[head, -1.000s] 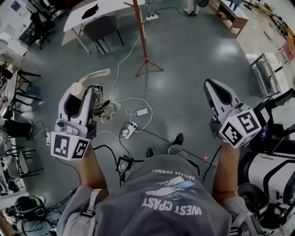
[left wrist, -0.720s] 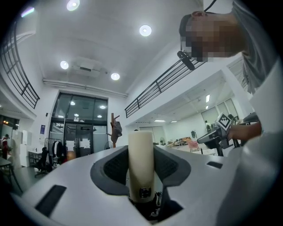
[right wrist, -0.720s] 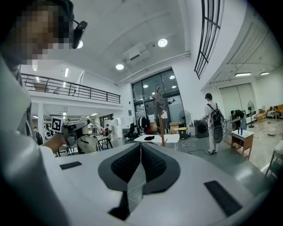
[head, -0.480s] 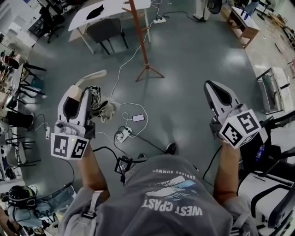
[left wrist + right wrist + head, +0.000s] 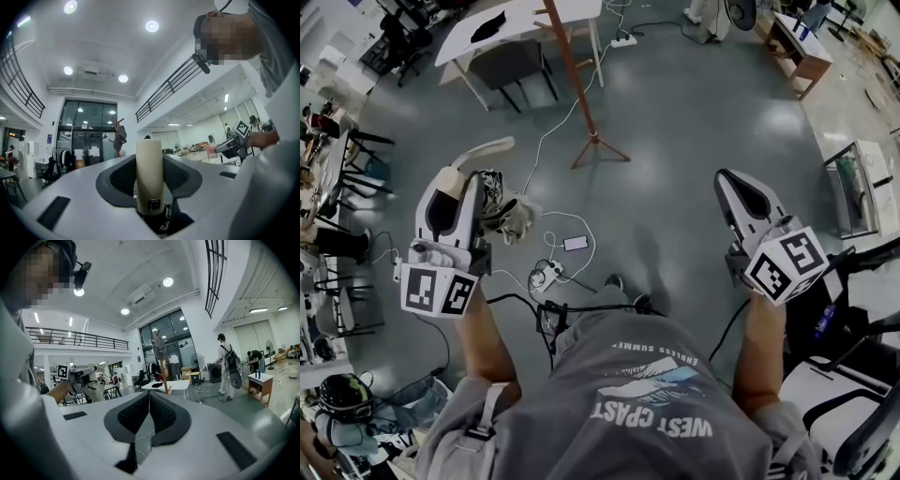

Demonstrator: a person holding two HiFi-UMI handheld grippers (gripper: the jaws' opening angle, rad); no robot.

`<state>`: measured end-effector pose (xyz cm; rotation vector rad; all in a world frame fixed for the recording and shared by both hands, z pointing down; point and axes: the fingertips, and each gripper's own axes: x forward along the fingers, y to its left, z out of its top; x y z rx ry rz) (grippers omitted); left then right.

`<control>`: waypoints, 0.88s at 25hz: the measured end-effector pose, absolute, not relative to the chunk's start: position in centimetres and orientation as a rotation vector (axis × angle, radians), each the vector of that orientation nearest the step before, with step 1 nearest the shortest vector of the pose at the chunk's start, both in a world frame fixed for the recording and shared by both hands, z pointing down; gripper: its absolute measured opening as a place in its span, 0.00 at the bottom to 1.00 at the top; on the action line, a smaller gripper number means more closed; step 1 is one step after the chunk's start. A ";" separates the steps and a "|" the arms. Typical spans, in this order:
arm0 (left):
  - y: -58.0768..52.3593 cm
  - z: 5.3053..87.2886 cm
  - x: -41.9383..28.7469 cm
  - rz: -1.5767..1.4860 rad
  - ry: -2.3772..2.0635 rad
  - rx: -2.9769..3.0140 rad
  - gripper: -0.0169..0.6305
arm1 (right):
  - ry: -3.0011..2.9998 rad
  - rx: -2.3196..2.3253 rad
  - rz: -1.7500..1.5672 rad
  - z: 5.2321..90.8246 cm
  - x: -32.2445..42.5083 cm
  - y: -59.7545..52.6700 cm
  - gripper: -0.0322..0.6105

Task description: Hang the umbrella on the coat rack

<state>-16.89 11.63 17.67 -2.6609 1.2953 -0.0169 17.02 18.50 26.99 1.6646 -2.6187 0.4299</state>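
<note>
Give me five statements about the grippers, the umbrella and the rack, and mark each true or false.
1. The left gripper is shut on the umbrella's handle. True.
2. The right gripper grips the umbrella too. False: its jaws are together with nothing between them.
3. The umbrella hangs on the rack. False: it is in the left gripper, and the rack stands apart, farther ahead.
4. A white table stands beyond the rack. True.
5. The umbrella is open. False: its fabric is bunched beside the left gripper.
</note>
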 end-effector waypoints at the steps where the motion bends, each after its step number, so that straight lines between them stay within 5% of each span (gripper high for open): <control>1: 11.2 17.8 -16.5 -0.016 1.292 -2.662 0.28 | -2.616 1.667 0.433 27.2 17.3 18.3 0.10; 22: -9.0 18.8 -12.6 0.066 1.189 -2.713 0.28 | -2.488 1.766 0.427 27.4 20.5 2.5 0.10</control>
